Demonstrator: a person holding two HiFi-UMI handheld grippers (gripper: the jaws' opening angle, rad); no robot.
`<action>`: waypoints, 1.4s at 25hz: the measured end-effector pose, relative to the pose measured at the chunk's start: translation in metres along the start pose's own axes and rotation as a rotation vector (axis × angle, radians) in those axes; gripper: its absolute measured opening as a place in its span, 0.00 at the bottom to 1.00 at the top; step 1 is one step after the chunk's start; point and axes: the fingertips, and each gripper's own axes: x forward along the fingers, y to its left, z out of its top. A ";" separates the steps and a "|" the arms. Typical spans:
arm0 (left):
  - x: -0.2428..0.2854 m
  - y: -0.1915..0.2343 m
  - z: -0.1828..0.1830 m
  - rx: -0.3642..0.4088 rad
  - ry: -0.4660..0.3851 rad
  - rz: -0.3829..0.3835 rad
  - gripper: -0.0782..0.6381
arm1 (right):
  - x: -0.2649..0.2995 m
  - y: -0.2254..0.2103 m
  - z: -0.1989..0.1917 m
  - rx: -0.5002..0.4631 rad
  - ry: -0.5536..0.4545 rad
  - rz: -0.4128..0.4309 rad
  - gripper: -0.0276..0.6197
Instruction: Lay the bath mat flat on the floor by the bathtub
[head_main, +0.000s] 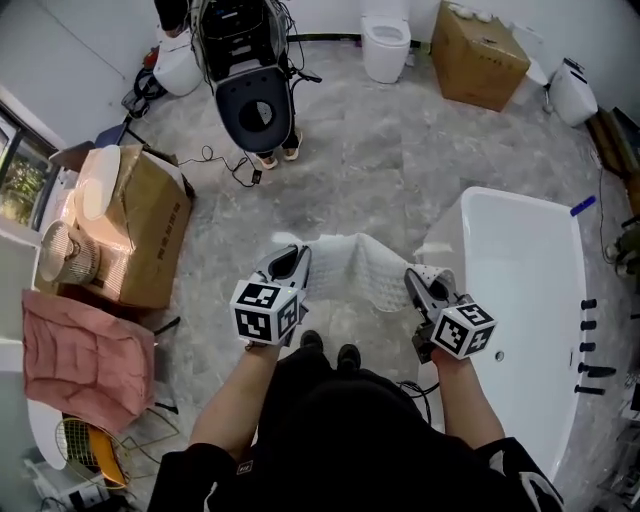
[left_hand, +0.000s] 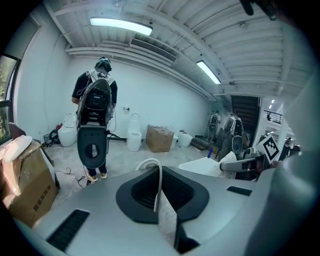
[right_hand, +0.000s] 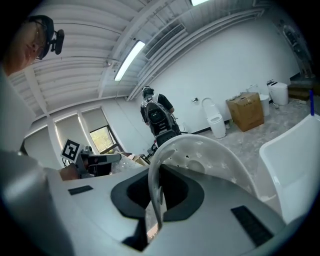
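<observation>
1. Left hand-held gripper (head_main: 294, 258): jaws clenched on one edge of the white bath mat (head_main: 362, 265), with the thin edge pinched between the pads.
2. Right hand-held gripper (head_main: 414, 281): jaws clenched on the opposite edge of the same mat, which arches up over them.
3. The mat spans between both grippers and sags in the middle. It lies ahead of the person's shoes (head_main: 312, 341) and just beside the white bathtub (head_main: 520, 290).
4. Whether the mat touches the grey floor (head_main: 390, 140) cannot be told.
5. A second person (left_hand: 97, 95) stands well apart, back turned.
</observation>
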 end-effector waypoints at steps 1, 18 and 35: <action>0.007 -0.002 0.005 0.008 0.001 -0.010 0.13 | -0.002 -0.009 0.003 0.012 -0.008 -0.015 0.08; 0.236 -0.036 0.104 0.206 0.101 -0.448 0.13 | 0.006 -0.137 0.075 0.184 -0.184 -0.454 0.08; 0.303 -0.187 0.058 0.470 0.314 -0.861 0.13 | -0.107 -0.147 -0.007 0.474 -0.410 -0.861 0.08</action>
